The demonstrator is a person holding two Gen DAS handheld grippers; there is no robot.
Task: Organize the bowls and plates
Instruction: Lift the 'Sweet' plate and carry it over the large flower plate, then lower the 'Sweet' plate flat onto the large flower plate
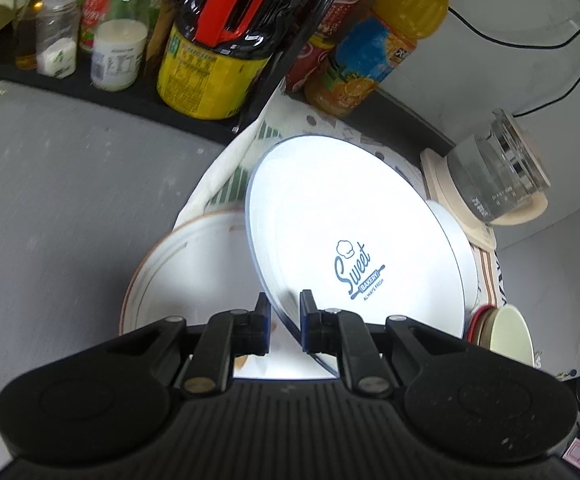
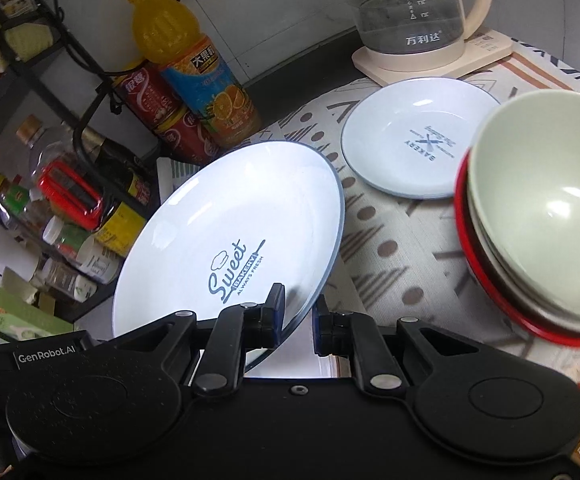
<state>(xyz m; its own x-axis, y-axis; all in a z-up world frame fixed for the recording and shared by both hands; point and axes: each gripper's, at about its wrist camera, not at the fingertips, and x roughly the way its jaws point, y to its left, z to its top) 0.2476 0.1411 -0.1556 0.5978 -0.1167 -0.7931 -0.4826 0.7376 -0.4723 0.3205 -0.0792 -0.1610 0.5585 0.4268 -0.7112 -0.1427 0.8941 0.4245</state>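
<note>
A white plate printed "Sweet Bakery" (image 1: 329, 216) hangs tilted above the table, and my left gripper (image 1: 284, 300) is shut on its near rim. The right wrist view shows a plate with the same print (image 2: 234, 232), my right gripper (image 2: 299, 300) shut on its lower right rim. I cannot tell whether both grip one plate. A brown-rimmed plate (image 1: 162, 272) lies below it on the left. A small white plate (image 2: 417, 140) rests on the patterned cloth (image 2: 385, 248). Stacked bowls (image 2: 545, 208), pale green on top and red at the bottom, stand at the right.
A black rack (image 1: 138, 92) at the back left holds jars and a yellow-labelled bottle (image 1: 210, 72). An orange juice bottle (image 2: 194, 68) and red cans (image 2: 162, 108) stand behind the plate. A glass kettle (image 2: 409, 12) sits on its base at the back right.
</note>
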